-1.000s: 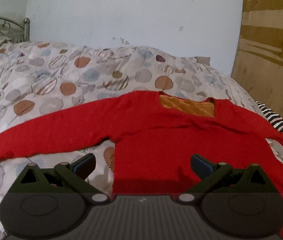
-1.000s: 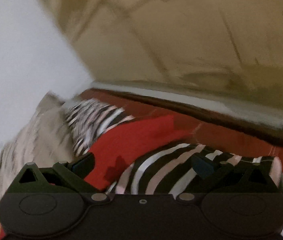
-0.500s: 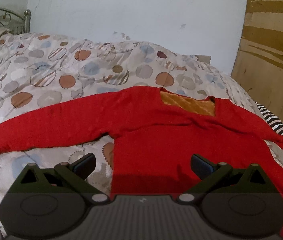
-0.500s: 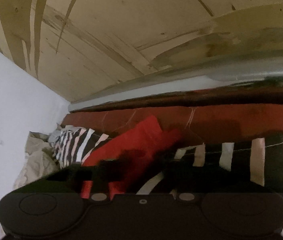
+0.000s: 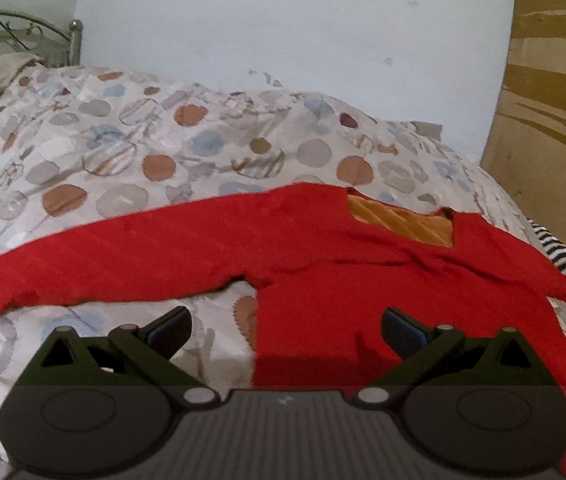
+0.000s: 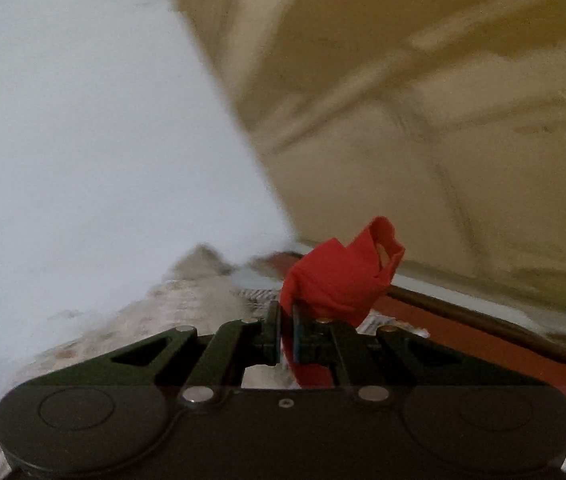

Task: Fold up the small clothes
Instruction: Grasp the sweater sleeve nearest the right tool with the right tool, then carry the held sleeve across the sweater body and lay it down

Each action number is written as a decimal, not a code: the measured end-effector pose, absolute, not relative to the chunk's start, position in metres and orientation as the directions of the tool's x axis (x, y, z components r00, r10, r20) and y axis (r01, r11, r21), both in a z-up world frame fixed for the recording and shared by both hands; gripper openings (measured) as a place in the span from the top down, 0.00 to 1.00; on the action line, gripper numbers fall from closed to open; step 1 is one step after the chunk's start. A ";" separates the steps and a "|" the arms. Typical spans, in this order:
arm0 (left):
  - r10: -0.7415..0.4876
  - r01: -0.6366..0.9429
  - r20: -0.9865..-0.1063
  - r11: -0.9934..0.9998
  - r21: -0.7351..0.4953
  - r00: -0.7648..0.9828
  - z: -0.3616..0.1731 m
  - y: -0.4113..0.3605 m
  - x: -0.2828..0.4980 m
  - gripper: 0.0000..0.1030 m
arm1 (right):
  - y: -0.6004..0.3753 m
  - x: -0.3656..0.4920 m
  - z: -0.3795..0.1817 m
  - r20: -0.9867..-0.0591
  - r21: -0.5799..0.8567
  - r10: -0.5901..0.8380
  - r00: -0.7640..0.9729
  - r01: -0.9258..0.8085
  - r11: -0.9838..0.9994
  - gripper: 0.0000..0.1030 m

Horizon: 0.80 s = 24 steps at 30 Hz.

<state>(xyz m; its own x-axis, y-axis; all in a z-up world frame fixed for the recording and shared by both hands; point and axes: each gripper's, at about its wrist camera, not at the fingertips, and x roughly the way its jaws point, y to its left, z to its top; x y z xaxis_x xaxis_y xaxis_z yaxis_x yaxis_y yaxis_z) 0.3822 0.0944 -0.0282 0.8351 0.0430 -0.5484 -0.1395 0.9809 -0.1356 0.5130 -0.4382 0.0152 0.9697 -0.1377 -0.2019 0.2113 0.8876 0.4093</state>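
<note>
Bedroom corner: pale wall (image 5: 283, 40) behind, wooden panel (image 5: 555, 120) on the right, metal bedframe (image 5: 23, 36) at far left. Spotted quilt (image 5: 123, 152) covers the bed and carries the red top (image 5: 363, 280), laid flat, both sleeves spread, orange lining showing at the neckline. Striped fabric (image 5: 559, 252) lies at the quilt's right edge, beside the panel; little free room on that side, while open quilt stretches left and toward the wall.

Left gripper (image 5: 286, 330): jaws wide apart, nothing between them, hovering just above the top's lower hem and the bare quilt next to it.

Right gripper (image 6: 287, 334): jaws closed tight on the red sleeve cuff (image 6: 343, 276), which bunches up above the fingertips, lifted clear of the bedding.

Change from a second ago: the right jaws stood wide over the sleeve end on the striped fabric; now they are clamped and the cuff is raised, with wall and panel filling most of that view. In the left view, the right sleeve end has left the bed and hangs as a red strip at the frame's right edge. Left gripper placement barely differs.

View differences: only the left view shows the whole garment and neckline; only the right view shows the pinch on the cuff, though blurred
</note>
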 end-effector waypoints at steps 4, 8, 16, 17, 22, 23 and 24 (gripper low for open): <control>0.076 -0.184 -0.538 0.972 -0.149 0.840 -0.024 0.106 0.381 0.00 | -0.362 0.512 0.048 -0.168 0.272 0.012 0.986 0.034 0.962 0.96; 0.130 -0.244 -0.522 0.957 -0.156 0.843 -0.021 0.121 0.381 0.00 | -0.278 0.496 0.069 -0.156 0.088 0.172 0.973 -0.159 0.983 0.96; 0.173 -0.314 -0.528 0.930 -0.191 0.832 -0.020 0.146 0.380 0.00 | -0.142 0.443 0.027 -0.316 -0.246 0.413 0.854 -0.494 0.834 0.96; 0.174 -0.318 -0.528 0.928 -0.193 0.831 -0.020 0.148 0.380 0.00 | -0.131 0.435 0.015 -0.352 -0.280 0.424 0.835 -0.526 0.803 0.96; 0.168 -0.324 -0.540 0.923 -0.209 0.825 -0.021 0.155 0.380 0.00 | -0.097 0.387 -0.038 -0.436 -0.447 0.415 0.799 -0.592 0.670 0.96; 0.167 -0.327 -0.539 0.921 -0.214 0.825 -0.021 0.157 0.380 0.00 | -0.098 0.381 -0.042 -0.443 -0.454 0.406 0.800 -0.590 0.667 0.96; 0.167 -0.329 -0.540 0.918 -0.219 0.825 -0.021 0.158 0.380 0.00 | -0.098 0.375 -0.047 -0.451 -0.464 0.396 0.800 -0.589 0.662 0.96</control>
<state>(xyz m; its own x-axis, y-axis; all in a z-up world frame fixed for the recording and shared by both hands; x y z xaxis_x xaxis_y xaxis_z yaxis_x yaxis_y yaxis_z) 0.3795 0.1575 -0.0211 0.8250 0.1669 -0.5399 -0.3292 0.9185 -0.2192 0.3746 -0.0980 -0.0473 0.8000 0.3958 -0.4510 -0.5890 0.6618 -0.4638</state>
